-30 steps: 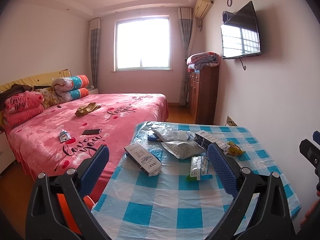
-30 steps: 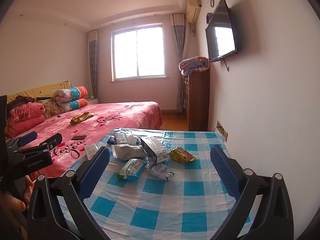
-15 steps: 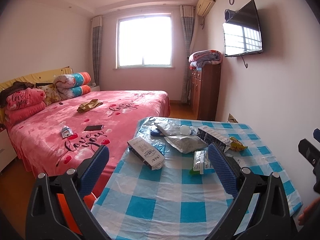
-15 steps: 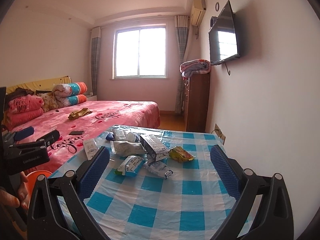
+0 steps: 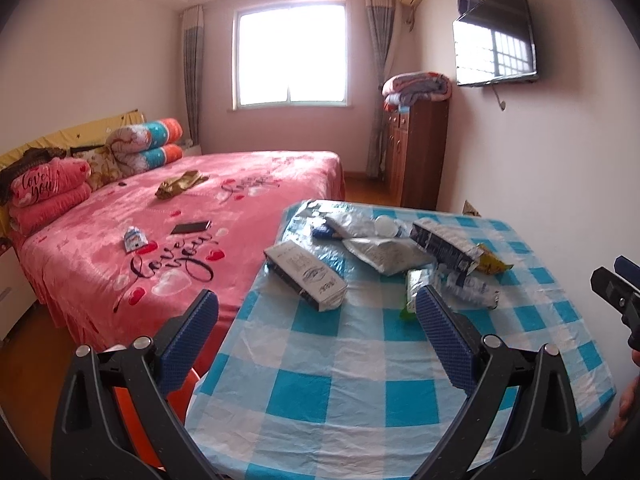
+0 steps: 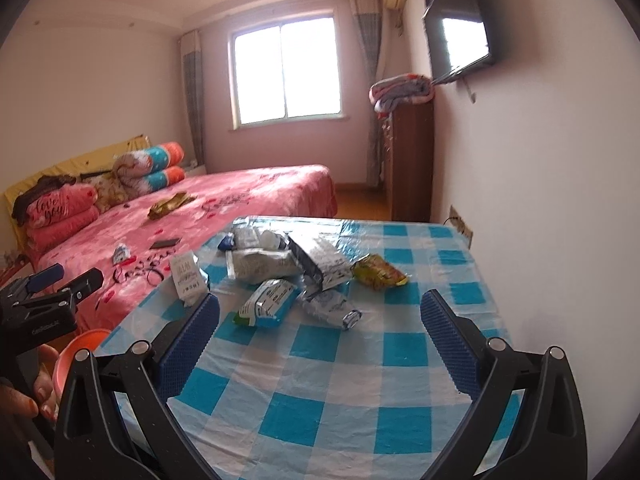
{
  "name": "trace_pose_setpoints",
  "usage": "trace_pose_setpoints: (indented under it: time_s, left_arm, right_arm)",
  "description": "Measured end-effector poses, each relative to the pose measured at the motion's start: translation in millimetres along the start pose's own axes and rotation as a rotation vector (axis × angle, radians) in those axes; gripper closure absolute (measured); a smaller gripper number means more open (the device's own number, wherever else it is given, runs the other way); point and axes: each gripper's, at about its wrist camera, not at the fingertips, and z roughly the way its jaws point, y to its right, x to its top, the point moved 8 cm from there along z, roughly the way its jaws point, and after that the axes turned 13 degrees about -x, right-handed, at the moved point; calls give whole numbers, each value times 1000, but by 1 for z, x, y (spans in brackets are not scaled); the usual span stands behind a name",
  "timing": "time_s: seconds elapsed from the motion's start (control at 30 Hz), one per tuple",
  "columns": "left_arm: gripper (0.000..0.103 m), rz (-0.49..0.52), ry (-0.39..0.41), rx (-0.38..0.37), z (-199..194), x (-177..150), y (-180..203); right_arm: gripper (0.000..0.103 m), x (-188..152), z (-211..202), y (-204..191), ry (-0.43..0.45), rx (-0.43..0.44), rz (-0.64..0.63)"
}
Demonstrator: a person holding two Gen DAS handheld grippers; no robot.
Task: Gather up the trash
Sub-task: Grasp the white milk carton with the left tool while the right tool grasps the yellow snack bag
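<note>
Pink walls and a bright window (image 5: 289, 51) frame a bedroom where a bed (image 5: 168, 224) with a pink "love you" cover fills the left side. Beside it stands the table (image 6: 344, 380) under a blue-and-white checked cloth. Trash lies clustered on its far half: a white carton (image 5: 306, 276) near the left edge, a silver pouch (image 5: 380, 254), a yellow snack wrapper (image 6: 378, 272), a green-and-white packet (image 6: 268, 303) and a crumpled clear bottle (image 6: 330, 307). Left tongs (image 5: 316, 320) hover wide open over the table's near left corner, holding nothing. Right tongs (image 6: 320, 320) hang equally wide and empty, just short of the trash.
</note>
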Motion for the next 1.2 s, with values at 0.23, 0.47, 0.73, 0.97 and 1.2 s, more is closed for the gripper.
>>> trace_pose_setpoints:
  time_s: [0.23,0.47,0.73,0.97,1.2]
  left_arm:
    - [4,-55,-75,3,35,-6,-21]
    - [4,-195,-165,-36,90,-7,-50]
    - [4,-305,-220,-29,150,-2,-70]
    - [4,-344,-262,-9,193,2,-79]
    - [4,-352,-289,15,220,10,-83]
  right_arm:
    - [4,-9,36,-12,-85,26,-34]
    - [4,-20,84,-6,-194,46,-8]
    - [4,-8,145,1,-263,78,4]
    - [4,-12,201,28,-307,15,-24]
    - [4,-10,249,62,-354,-50,-34]
